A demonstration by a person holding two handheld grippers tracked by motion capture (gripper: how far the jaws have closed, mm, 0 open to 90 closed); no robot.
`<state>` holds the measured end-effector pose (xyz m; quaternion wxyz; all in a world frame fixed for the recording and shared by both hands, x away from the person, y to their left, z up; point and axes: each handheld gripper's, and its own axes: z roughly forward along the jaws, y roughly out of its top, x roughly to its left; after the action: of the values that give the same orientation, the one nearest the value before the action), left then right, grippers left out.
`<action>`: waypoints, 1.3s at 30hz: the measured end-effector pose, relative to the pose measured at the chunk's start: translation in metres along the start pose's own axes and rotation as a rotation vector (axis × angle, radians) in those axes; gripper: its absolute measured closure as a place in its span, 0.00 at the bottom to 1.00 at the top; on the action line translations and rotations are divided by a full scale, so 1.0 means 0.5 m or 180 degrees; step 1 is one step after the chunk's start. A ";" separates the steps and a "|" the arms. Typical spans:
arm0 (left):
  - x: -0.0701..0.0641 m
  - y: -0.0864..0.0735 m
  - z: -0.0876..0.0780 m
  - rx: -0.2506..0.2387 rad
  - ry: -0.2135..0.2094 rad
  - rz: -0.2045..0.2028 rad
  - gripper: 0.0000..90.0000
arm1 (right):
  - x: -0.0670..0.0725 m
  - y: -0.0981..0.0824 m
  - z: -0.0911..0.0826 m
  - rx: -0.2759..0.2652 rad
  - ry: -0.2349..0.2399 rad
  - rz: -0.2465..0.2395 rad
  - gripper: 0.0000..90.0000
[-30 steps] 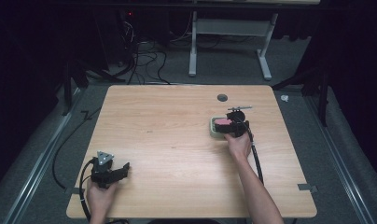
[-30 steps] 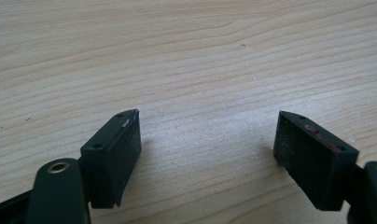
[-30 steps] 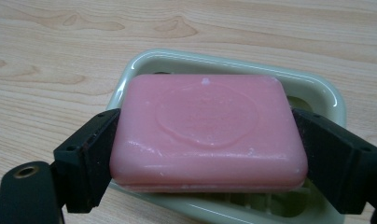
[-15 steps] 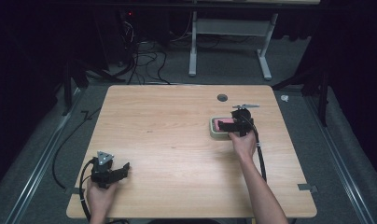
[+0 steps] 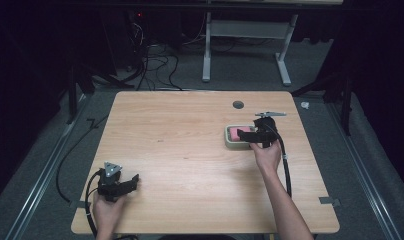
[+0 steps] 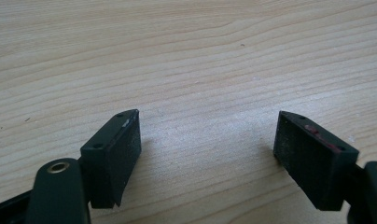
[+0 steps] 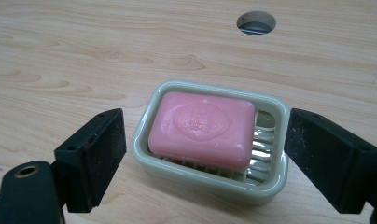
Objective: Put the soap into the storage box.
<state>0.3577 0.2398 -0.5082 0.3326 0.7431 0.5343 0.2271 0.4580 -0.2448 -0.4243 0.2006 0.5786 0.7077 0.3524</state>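
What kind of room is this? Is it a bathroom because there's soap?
Probably a lab or workshop, not a bathroom: the pink soap sits on a bare wooden table, with loose cables on a grey carpet floor.

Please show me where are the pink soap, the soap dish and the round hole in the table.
pink soap (image 7: 200,127): right gripper view, on its stamped top face.
soap dish (image 7: 142,140): right gripper view, on its pale green rim at the left side.
round hole (image 7: 255,22): right gripper view, in its dark opening.
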 end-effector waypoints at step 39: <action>0.000 0.000 0.000 0.0000 0.0001 0.0001 0.26 | -0.043 -0.071 -0.098 -0.0243 0.0004 0.0017 0.18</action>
<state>0.3577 0.2397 -0.5082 0.3326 0.7432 0.5342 0.2273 0.4058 -0.2815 -0.4200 0.2212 0.5722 0.6923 0.3800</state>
